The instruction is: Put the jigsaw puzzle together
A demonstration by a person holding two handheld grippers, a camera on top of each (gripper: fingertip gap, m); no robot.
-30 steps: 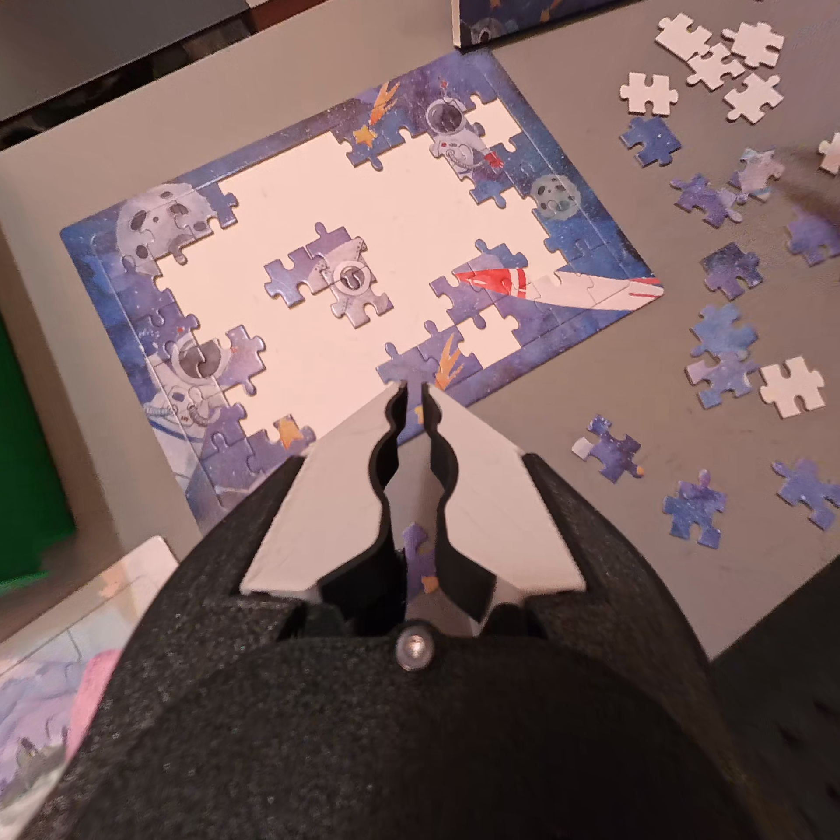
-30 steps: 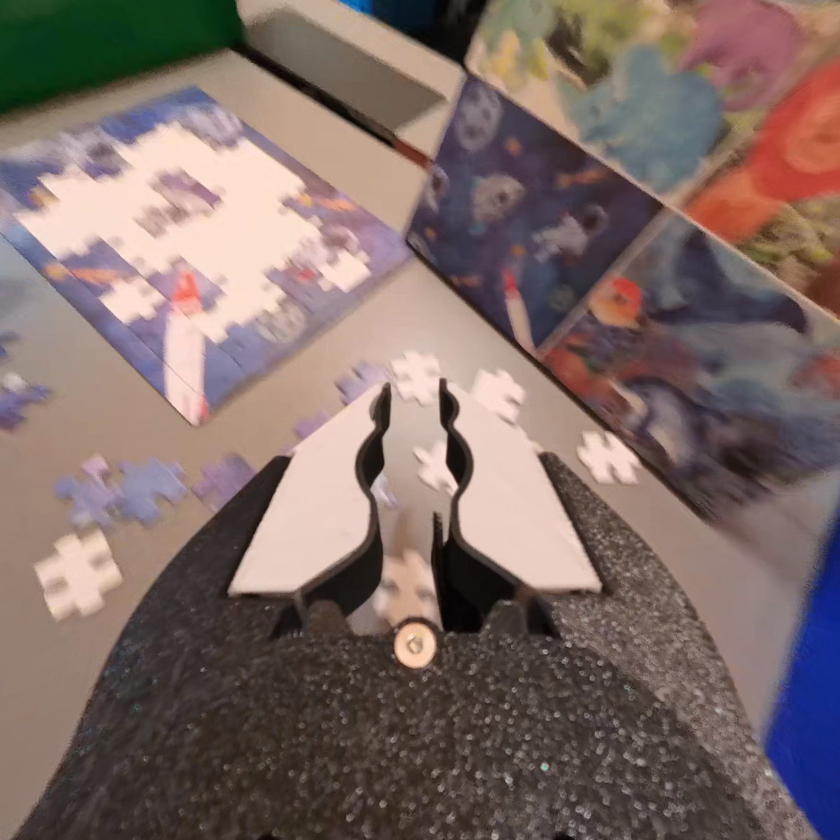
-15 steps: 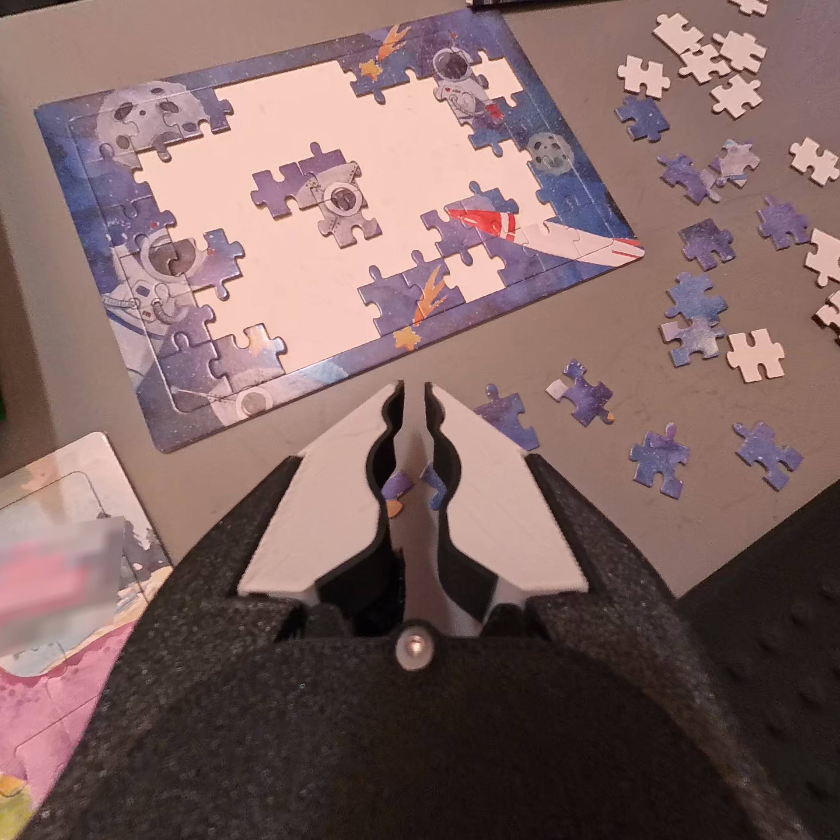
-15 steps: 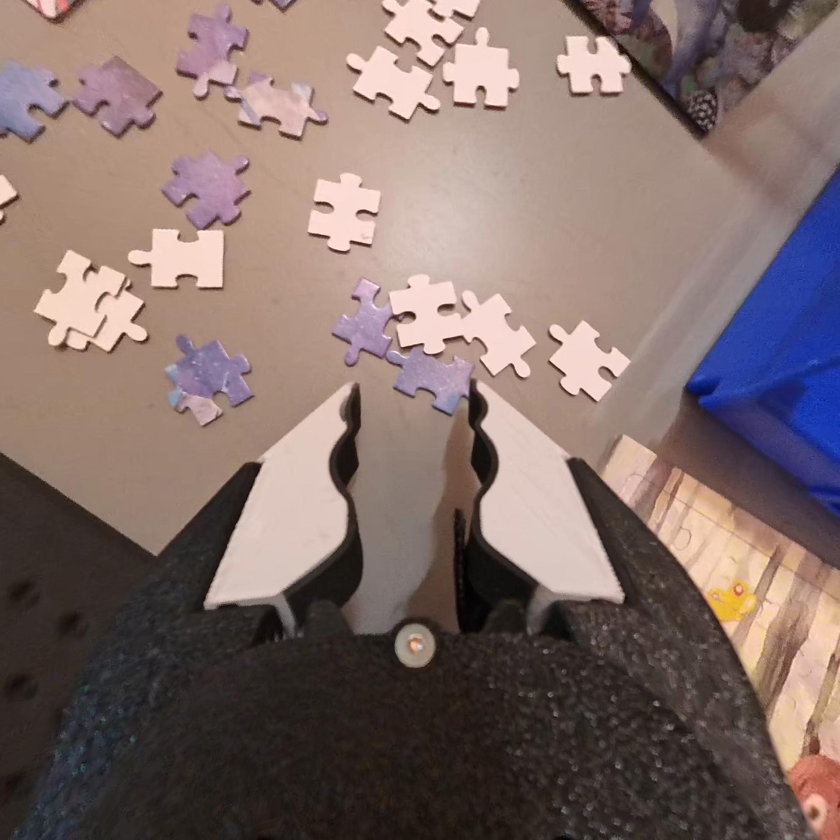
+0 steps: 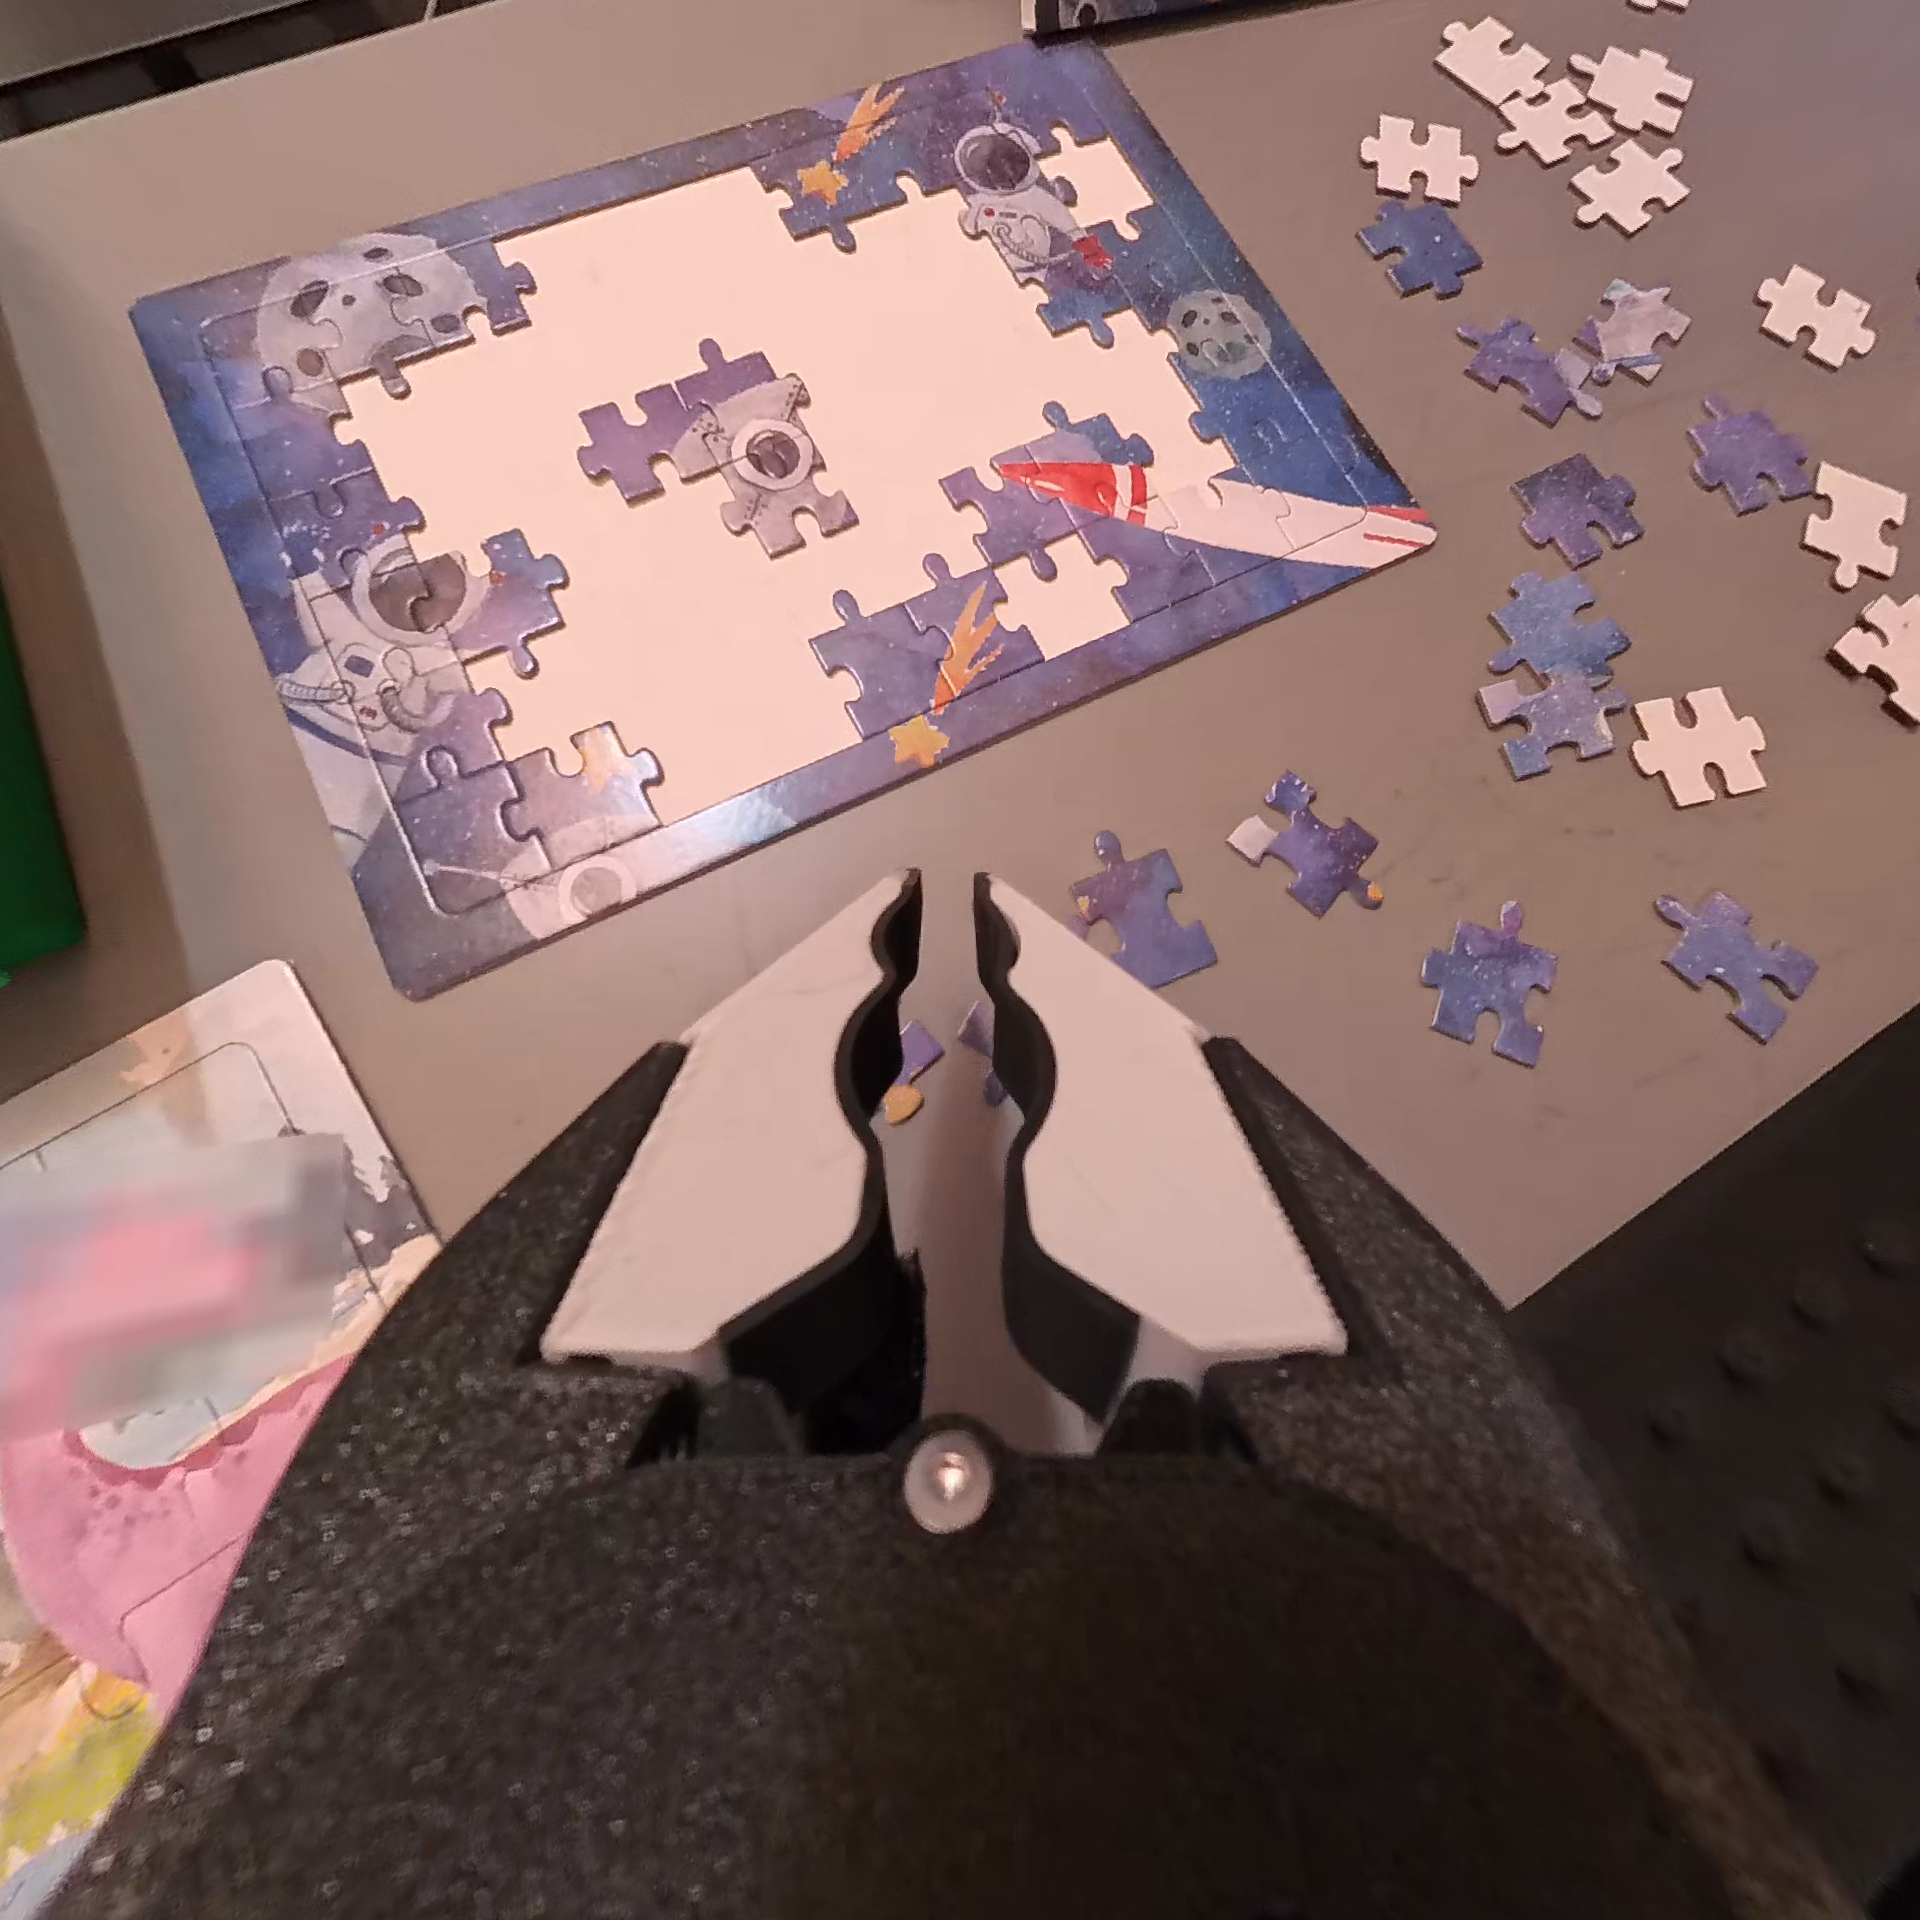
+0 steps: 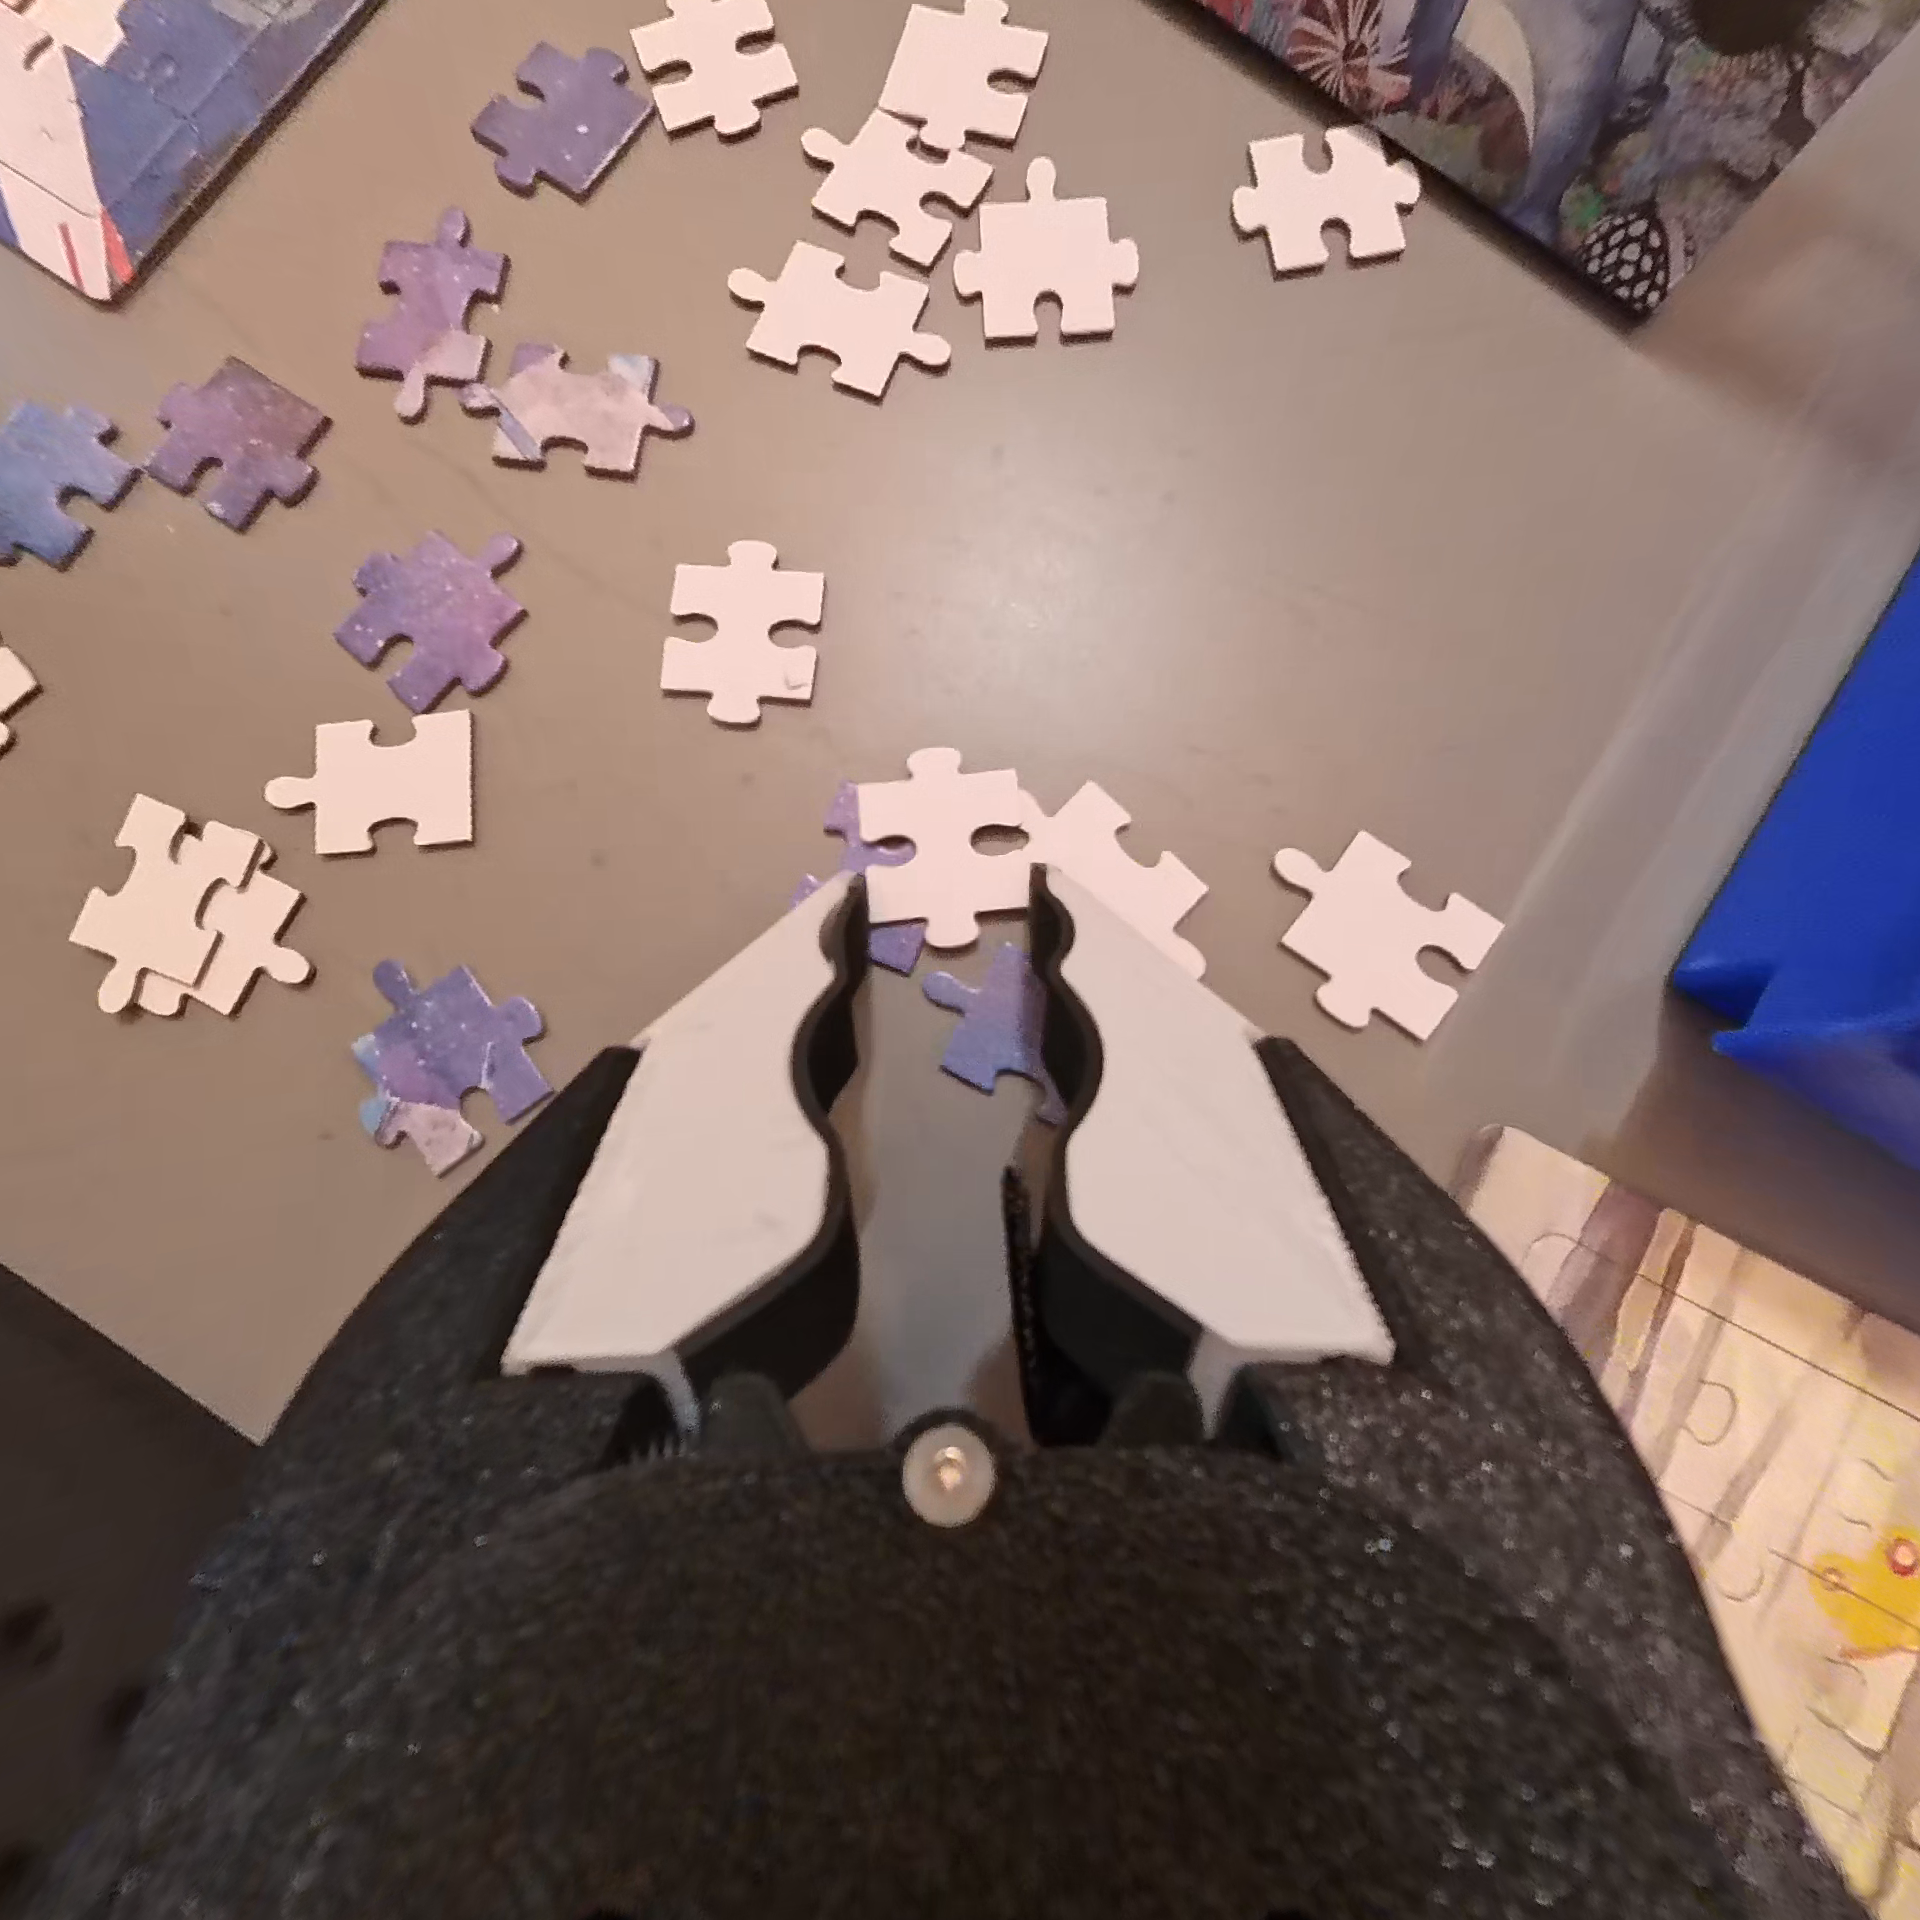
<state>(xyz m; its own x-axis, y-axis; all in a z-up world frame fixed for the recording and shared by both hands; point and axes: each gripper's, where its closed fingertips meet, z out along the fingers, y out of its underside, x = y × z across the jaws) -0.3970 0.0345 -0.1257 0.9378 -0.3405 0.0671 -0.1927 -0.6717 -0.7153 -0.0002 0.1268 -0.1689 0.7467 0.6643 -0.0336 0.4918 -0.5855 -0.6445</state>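
Observation:
The space puzzle board (image 5: 727, 821) lies on the grey table, its blue border and several inner pieces in place, with much bare white inside. My left gripper (image 5: 947, 894) hovers just in front of the board's near edge, its jaws slightly apart with nothing between the tips. A purple piece with an orange spot (image 5: 920, 1049) lies on the table below the fingers. My right gripper (image 6: 945, 883) is among the loose pieces and is shut on a face-down white piece (image 6: 940, 842), gripped by its sides at the fingertips. That piece overlaps a purple piece (image 6: 857, 842) and another white one (image 6: 1122, 862).
Loose purple and white pieces (image 5: 1143, 914) are scattered right of the board. A purple piece (image 6: 992, 1023) lies under my right fingers. A blue box (image 6: 1829, 883) and another puzzle (image 6: 1714, 1455) are at the right. A pink puzzle (image 5: 156, 1455) is at the left. A black mat (image 5: 1714, 1299) lies along the near edge. About 40 cm separates my left fingertips from my right. The pink puzzle (image 5: 156, 1455) is closer to my left gripper, around 20 cm from its tips; the right tips are 60 cm off.
My right gripper swung from the picture boards down to the loose pieces, opened wide, moved forward and closed on the white piece. My left gripper drew back from the board's edge.

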